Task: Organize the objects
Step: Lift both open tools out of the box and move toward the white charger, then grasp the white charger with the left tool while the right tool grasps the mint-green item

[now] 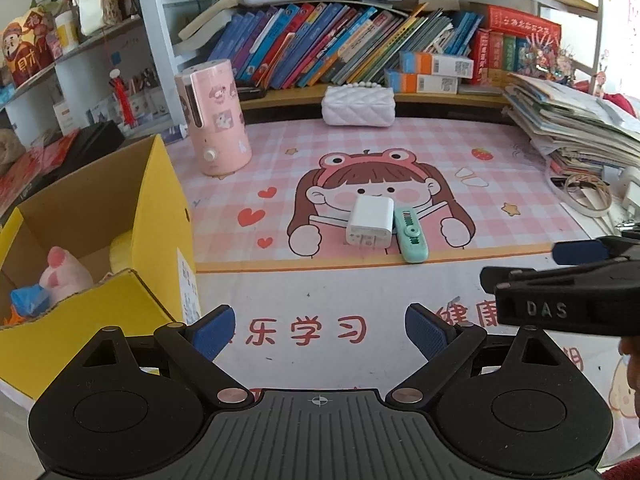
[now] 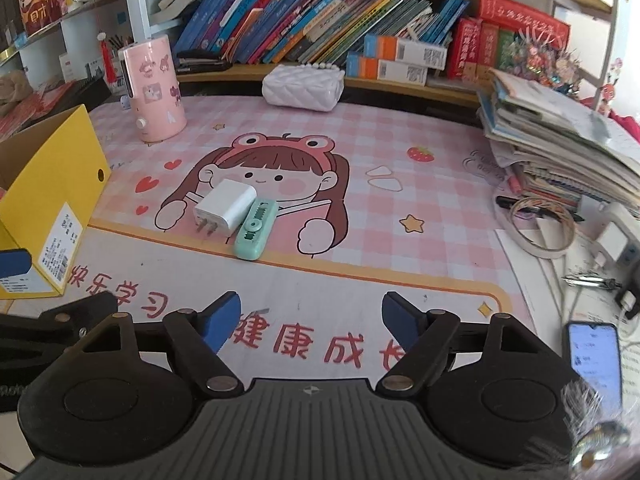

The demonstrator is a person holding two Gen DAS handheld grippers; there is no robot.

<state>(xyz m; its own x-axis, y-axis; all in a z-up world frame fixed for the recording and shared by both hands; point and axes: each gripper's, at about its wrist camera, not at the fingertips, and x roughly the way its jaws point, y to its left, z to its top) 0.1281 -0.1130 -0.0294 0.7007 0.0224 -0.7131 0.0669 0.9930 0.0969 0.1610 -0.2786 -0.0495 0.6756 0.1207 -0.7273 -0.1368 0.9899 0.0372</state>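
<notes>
A white plug charger [image 1: 370, 222] [image 2: 225, 207] lies on the pink cartoon desk mat [image 1: 500, 184] [image 2: 400, 152], touching a mint green correction-tape case [image 1: 411, 237] [image 2: 255, 229] on its right. An open yellow cardboard box [image 1: 160, 216] [image 2: 68, 168] stands at the left; in the left wrist view it holds a pink plush toy [image 1: 64, 272] and a blue item. My left gripper [image 1: 320, 332] is open and empty, near the mat's front. My right gripper [image 2: 312, 320] is open and empty, also short of the two objects, and shows side-on in the left wrist view [image 1: 568, 264].
A pink humidifier [image 1: 216, 116] [image 2: 154, 88] and a white quilted pouch [image 1: 358, 105] [image 2: 303, 85] stand at the back, before a shelf of books [image 1: 340, 44]. A paper stack [image 2: 560, 136], tape roll [image 2: 540, 228] and phone [image 2: 596, 356] are at the right.
</notes>
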